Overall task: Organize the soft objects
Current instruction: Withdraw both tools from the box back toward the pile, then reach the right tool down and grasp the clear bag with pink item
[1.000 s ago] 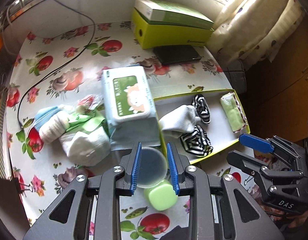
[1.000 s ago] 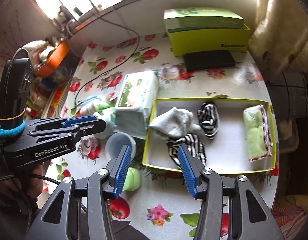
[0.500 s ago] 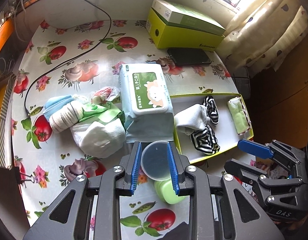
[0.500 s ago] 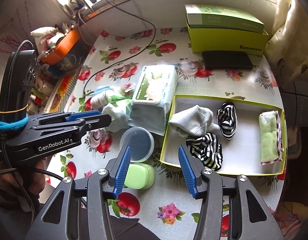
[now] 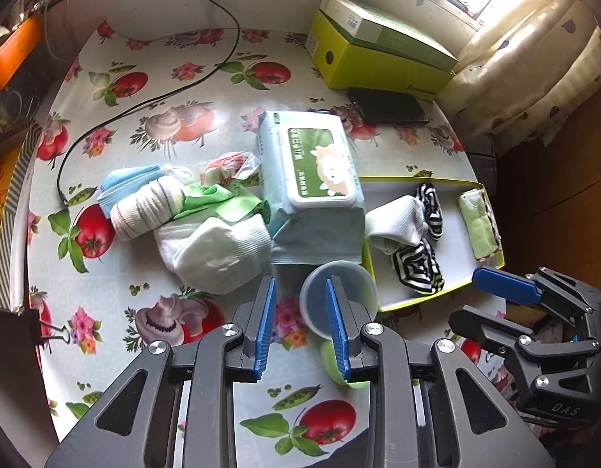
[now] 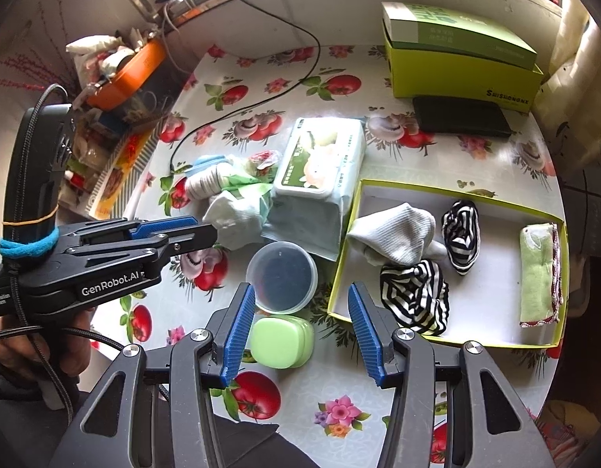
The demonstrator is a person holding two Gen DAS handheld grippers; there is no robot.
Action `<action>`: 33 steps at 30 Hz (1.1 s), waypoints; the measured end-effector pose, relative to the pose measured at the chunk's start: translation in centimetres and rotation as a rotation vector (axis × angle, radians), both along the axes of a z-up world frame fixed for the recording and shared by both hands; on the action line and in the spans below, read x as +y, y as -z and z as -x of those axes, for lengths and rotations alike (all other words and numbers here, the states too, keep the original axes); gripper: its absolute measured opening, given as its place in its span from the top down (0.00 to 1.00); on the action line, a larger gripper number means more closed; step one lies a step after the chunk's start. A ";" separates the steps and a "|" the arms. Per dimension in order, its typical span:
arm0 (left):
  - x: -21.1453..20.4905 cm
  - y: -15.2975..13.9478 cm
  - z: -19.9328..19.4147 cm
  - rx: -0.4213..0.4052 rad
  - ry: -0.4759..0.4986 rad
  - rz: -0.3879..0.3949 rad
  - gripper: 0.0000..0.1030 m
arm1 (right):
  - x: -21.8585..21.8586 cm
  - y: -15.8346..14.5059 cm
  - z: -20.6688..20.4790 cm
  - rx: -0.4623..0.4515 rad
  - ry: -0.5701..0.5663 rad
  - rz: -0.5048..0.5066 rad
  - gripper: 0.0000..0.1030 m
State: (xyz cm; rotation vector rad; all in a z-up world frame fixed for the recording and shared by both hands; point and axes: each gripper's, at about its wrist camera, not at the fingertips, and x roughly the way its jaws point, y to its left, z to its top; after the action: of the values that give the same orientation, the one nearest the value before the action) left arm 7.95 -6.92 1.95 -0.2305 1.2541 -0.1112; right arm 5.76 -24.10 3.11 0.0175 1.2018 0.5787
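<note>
Right wrist: tray [image 6: 460,341] holds one white sock [image 6: 398,232], two striped socks [image 6: 415,296], one towel [image 6: 538,273].

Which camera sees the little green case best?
The right wrist view. There the green case lies whole and clear on the table, just below the round plastic tub. In the left wrist view, the left gripper's finger hides most of it.

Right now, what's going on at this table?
A person is sorting soft things into a shallow yellow box, using two handheld tongs. A white sock, two striped socks and a folded green cloth are already in it. More socks lie piled left of the wipes pack. Both the left tongs and right tongs hover open, holding nothing.
</note>
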 end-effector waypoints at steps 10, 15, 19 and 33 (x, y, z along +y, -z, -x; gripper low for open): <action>2.7 1.3 0.6 0.015 -0.057 -0.005 0.73 | 2.7 0.4 -0.3 0.015 -0.064 0.018 0.52; 5.9 2.2 1.1 0.031 -0.126 -0.007 0.73 | 4.6 0.5 -0.7 0.018 -0.102 0.017 0.52; 9.0 3.0 1.2 0.042 -0.187 -0.004 0.73 | 6.0 0.6 -1.2 0.019 -0.128 0.015 0.52; 14.2 4.5 -0.8 0.043 -0.284 0.029 0.73 | 10.1 1.0 -5.7 -0.009 -0.176 0.060 0.52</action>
State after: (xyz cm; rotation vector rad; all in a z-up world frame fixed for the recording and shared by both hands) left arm 8.79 7.29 -2.53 -0.4355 1.2505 0.1208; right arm 11.45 -13.99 2.13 -0.1432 1.2194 0.6955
